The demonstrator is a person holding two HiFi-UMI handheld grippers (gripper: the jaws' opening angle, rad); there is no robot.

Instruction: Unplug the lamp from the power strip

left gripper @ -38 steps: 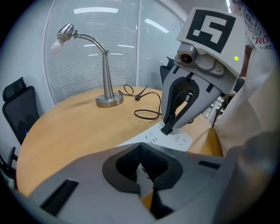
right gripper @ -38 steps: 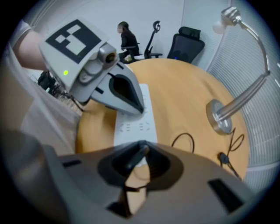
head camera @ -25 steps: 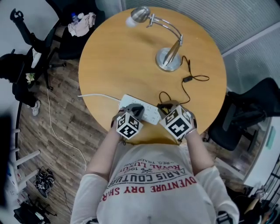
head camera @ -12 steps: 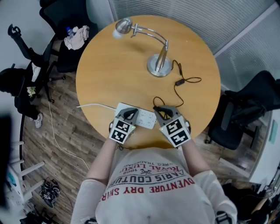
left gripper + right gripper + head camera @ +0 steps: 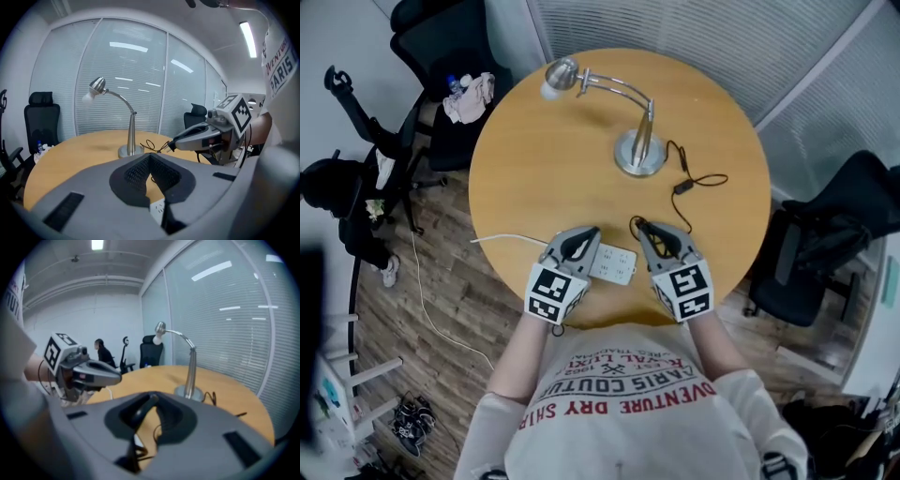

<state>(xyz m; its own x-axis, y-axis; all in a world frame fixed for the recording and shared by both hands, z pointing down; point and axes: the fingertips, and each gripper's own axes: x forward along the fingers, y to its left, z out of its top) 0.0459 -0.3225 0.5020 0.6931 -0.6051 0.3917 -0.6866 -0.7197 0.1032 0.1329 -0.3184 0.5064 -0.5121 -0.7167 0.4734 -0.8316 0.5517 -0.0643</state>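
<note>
Wood-plank floor [image 5: 422, 281] and dark office chairs [image 5: 825, 234] ring the round wooden table [image 5: 534, 178] we stand over. Toward its far side is the chrome lamp [image 5: 639, 157], its arm bent over to our left. At the near edge we hold both grippers side by side. Our left gripper [image 5: 592, 232] lies over the left half of the white power strip [image 5: 617, 266]. Its jaws look drawn together, tips meeting, with nothing caught between them, though we cannot tell whether they press on the strip. Our right gripper [image 5: 642, 226] is clamped on the black plug [image 5: 143, 411], which seems to sit just off the strip's right end. From there the thin black cord [image 5: 698, 180] loops back to the lamp's base.
</note>
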